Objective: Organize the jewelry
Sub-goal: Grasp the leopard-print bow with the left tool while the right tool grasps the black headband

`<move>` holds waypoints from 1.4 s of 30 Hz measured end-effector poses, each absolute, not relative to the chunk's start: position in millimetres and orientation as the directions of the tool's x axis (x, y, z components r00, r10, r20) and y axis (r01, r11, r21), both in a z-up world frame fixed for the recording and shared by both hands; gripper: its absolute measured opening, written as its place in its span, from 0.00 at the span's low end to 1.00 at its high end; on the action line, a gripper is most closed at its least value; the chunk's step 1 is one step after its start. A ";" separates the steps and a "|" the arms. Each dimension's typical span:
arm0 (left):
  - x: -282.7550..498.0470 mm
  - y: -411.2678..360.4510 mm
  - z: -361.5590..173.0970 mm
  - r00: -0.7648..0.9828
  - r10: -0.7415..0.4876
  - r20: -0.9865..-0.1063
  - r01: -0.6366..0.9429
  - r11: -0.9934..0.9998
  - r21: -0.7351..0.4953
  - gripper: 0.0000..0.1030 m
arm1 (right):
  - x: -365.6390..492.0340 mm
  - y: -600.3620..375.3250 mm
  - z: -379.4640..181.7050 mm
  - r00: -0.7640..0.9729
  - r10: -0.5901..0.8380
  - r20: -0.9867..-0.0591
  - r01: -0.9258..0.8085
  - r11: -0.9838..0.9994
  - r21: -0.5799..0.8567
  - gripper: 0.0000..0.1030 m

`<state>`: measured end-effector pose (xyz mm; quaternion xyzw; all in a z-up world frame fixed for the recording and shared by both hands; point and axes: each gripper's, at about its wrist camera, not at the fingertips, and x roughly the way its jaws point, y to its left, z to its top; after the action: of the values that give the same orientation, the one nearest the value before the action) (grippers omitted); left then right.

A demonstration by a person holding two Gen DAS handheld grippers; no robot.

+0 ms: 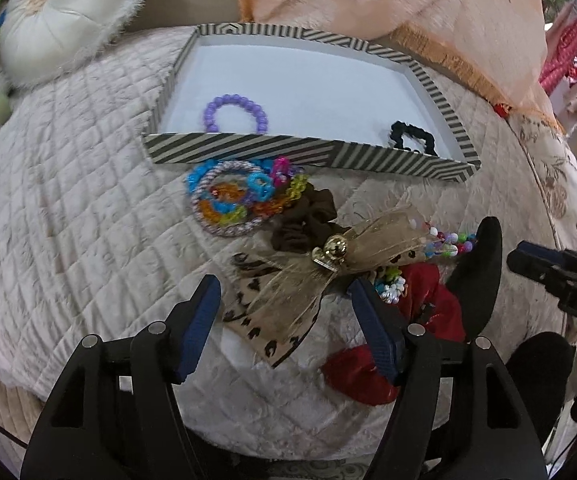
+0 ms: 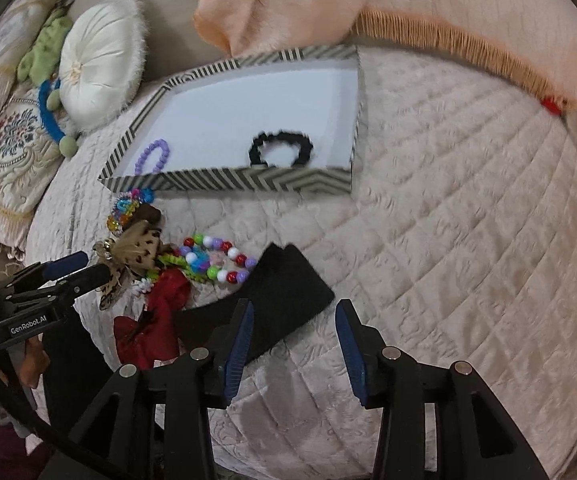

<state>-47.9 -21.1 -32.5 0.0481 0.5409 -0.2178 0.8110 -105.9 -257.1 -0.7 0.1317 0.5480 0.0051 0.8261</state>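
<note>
A striped box (image 1: 248, 151) (image 2: 224, 179) lies on a quilted bed and holds a purple bead bracelet (image 1: 235, 113) (image 2: 153, 156) and a black scrunchie (image 1: 410, 137) (image 2: 282, 148). In front of it lies a pile: colourful bead bracelets (image 1: 232, 196), a brown scrunchie (image 1: 308, 220), a leopard-print bow (image 1: 288, 292) (image 2: 132, 256), a bead necklace (image 2: 216, 260), a red bow (image 1: 428, 304) (image 2: 156, 320) and a black bow (image 2: 284, 296). My left gripper (image 1: 284, 320) is open, its fingers either side of the leopard bow. My right gripper (image 2: 294, 340) is open just over the black bow's near end.
A white round cushion (image 1: 64, 20) (image 2: 100, 60) and a blue hairband (image 2: 50, 112) lie at the back left. A peach fringed cloth (image 1: 408, 12) (image 2: 408, 0) lies behind the box. Bare quilt (image 2: 468, 200) stretches to the right.
</note>
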 end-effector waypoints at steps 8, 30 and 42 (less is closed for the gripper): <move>-40.4 -32.8 -51.3 0.277 -0.305 -0.911 0.430 0.887 -0.166 0.66 | -98.1 -250.6 -32.8 0.386 0.283 -0.878 0.183 0.910 0.373 0.49; -51.5 5.5 7.7 0.301 -0.485 -0.821 0.386 0.849 -0.360 0.06 | -122.7 -255.3 11.2 0.554 0.202 -0.808 0.070 0.956 0.286 0.17; -40.0 15.1 48.5 0.343 -0.540 -0.769 0.351 0.833 -0.428 0.06 | -122.5 -258.7 56.7 0.639 0.211 -0.740 0.038 0.952 0.305 0.17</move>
<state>-40.0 15.1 48.5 -0.0936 0.5037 -0.2735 0.8141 -122.5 -258.7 56.7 0.1477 0.4223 0.0485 0.8930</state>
